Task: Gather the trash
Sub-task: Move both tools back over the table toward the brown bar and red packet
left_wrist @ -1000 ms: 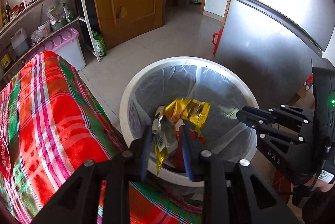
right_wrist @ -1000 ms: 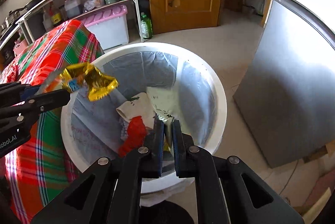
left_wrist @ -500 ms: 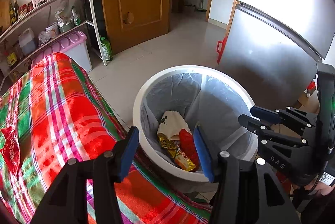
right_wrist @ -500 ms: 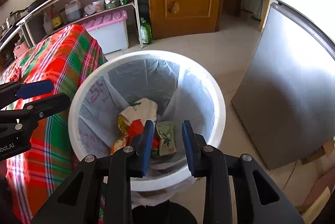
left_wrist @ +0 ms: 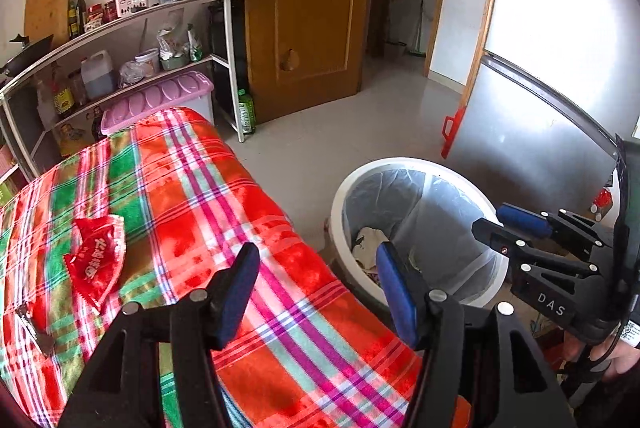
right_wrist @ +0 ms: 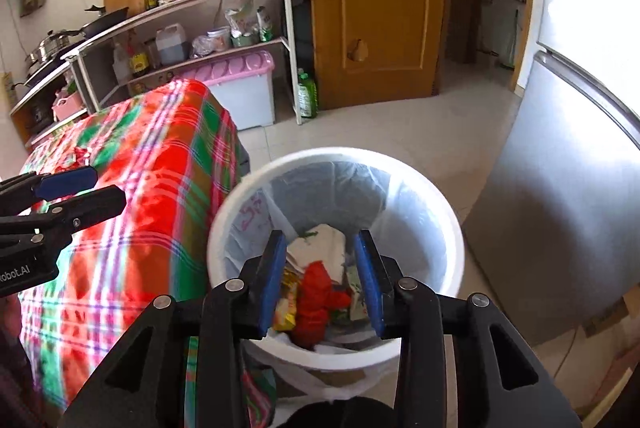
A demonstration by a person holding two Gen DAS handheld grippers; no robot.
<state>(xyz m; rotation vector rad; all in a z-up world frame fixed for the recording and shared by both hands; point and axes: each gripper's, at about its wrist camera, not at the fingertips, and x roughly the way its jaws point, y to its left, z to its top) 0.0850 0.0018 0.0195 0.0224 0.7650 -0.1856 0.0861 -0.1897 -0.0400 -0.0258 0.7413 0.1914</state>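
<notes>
Quick progress check on our trash run: most of it looks handled. The white bin (right_wrist: pixel 336 248) with its clear liner sits on the floor just beside the table, and it's already got a pile in the bottom: a crumpled red wrapper (right_wrist: pixel 316 292), a yellow packet (right_wrist: pixel 287 304), something white and papery (right_wrist: pixel 320 242) and a greenish packet (right_wrist: pixel 357 302). So we'd call that part done.

What's left, as far as we can see, is the red snack bag (left_wrist: pixel 96 260) lying flat on the plaid tablecloth (left_wrist: pixel 208 195), well apart from the bin, on the far-left side of the left wrist view. There's also a small dark scrap (left_wrist: pixel 34 330) near the table's left edge, but it's too small for us to say what it is or whether it counts as trash. The rest of the cloth we can see looks bare.

Our left gripper (left_wrist: pixel 316 288) is spread wide with nothing in it, hanging over the table corner next to the bin. Our right gripper (right_wrist: pixel 322 280) is parted too, empty, and hovering right above the bin opening, so the trash shows between its blue pads.

Our guess is one more trip, maybe two: swing the left one over to the red bag, pinch it by an edge since it's lying flat and crinkly, then carry it over to the bin
</notes>
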